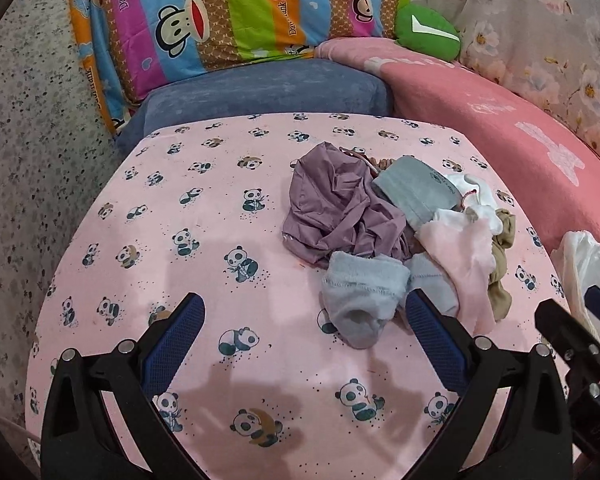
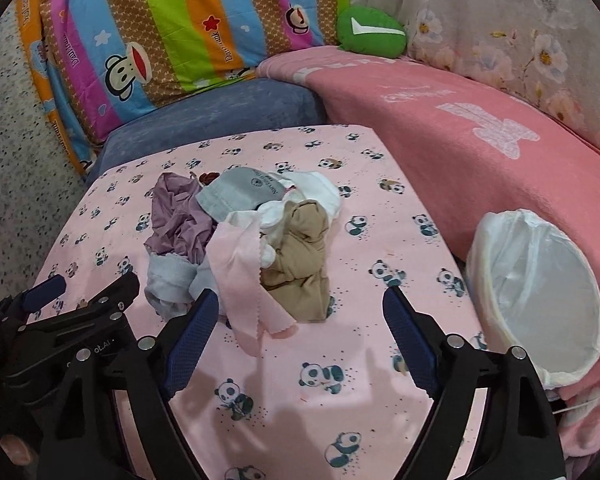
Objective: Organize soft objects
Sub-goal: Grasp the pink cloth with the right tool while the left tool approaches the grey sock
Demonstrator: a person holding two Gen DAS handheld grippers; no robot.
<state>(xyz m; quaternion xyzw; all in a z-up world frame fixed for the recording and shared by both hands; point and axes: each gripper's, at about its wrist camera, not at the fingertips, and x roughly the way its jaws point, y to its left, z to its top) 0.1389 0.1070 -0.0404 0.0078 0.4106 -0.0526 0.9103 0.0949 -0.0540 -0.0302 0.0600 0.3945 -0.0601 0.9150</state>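
Note:
A heap of soft clothes lies on the pink panda-print surface (image 1: 204, 216): a mauve garment (image 1: 332, 204), a grey folded piece (image 1: 416, 190), pale blue fuzzy socks (image 1: 360, 288), a light pink cloth (image 1: 466, 256), a tan stocking (image 2: 304, 256) and white pieces (image 2: 316, 192). My left gripper (image 1: 306, 316) is open, low over the surface just in front of the blue socks, holding nothing. My right gripper (image 2: 300, 316) is open too, hovering before the pink cloth (image 2: 240, 268) and tan stocking. A white mesh basket (image 2: 540, 288) lies tipped at the right.
Behind the surface lie a blue cushion (image 1: 268, 88), a striped monkey-print pillow (image 1: 220, 20), a green plush (image 1: 426, 30) and a pink blanket (image 2: 460, 132). A floral curtain (image 2: 520, 20) hangs at the right. Grey speckled covering (image 1: 28, 160) is on the left.

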